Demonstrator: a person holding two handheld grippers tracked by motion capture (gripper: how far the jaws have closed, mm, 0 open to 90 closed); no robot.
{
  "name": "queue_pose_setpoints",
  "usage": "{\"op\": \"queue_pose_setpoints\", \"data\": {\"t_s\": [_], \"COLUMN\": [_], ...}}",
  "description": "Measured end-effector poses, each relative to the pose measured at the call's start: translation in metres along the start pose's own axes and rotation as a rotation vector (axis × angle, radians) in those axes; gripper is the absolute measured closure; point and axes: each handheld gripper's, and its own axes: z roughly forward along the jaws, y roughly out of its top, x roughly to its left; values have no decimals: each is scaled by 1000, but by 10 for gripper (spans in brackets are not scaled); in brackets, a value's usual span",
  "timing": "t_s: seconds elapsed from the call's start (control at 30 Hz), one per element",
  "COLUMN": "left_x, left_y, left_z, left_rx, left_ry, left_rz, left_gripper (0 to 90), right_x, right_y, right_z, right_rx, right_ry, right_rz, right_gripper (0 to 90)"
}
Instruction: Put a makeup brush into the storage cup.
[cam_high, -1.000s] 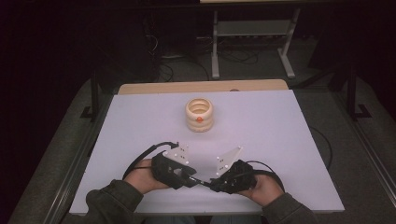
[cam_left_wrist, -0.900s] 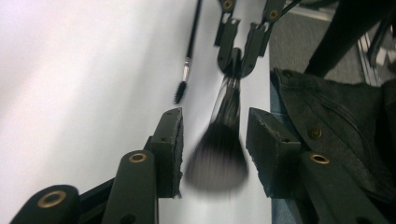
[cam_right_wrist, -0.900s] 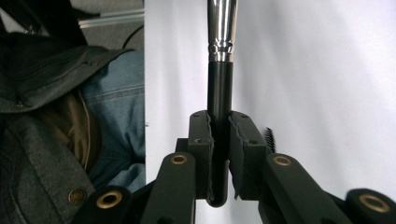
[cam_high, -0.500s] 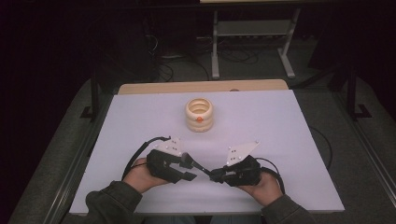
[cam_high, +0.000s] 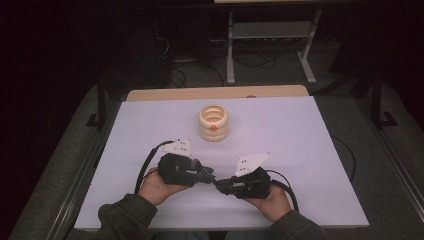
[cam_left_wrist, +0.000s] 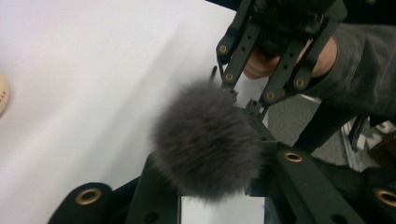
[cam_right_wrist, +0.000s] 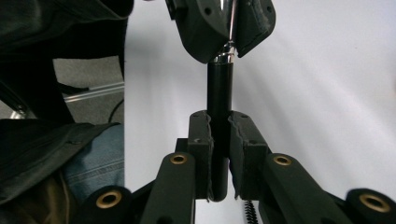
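Observation:
A brush lies level between my two grippers near the table's front edge. My right gripper (cam_right_wrist: 219, 135) is shut on its black handle (cam_right_wrist: 219, 88). My left gripper (cam_right_wrist: 227, 44) faces it tip to tip; its jaws have just been closing, and its pads now press on the silver ferrule (cam_right_wrist: 226, 56). The brush's grey fluffy head (cam_left_wrist: 208, 140) sits inside the left jaws, close to that camera. In the high view the left gripper (cam_high: 212, 178) and right gripper (cam_high: 220, 185) meet in front of the person.
A cream stack of rings with an orange dot (cam_high: 213, 122) stands at the table's middle back, well beyond the hands. The white table cover (cam_high: 310, 145) ends at a wooden strip (cam_high: 215, 93). Dark floor and a metal stand (cam_high: 270, 45) lie behind.
Both grippers have rolled slightly, their grey top plates swinging outward, while the tips stay together. The ring stack has not moved.

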Motion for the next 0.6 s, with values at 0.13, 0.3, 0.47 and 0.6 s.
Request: {"op": "queue_pose_setpoints", "data": {"t_s": [0.13, 0.3, 0.47, 0.6], "left_x": [0, 1, 0, 0], "left_y": [1, 0, 0, 1], "left_z": [3, 3, 5, 6], "left_rx": [6, 22, 20, 32], "left_ry": [3, 9, 19, 16], "left_rz": [12, 2, 5, 13], "left_gripper": [765, 660, 740, 774], "right_x": [1, 1, 0, 1], "right_y": [0, -2, -2, -2], "right_z": [6, 2, 0, 2], "right_rx": [24, -26, -38, -32], "right_ry": [-18, -40, -45, -46], "right_rz": [-31, -8, 4, -2], "right_gripper": [788, 789, 789, 788]}}
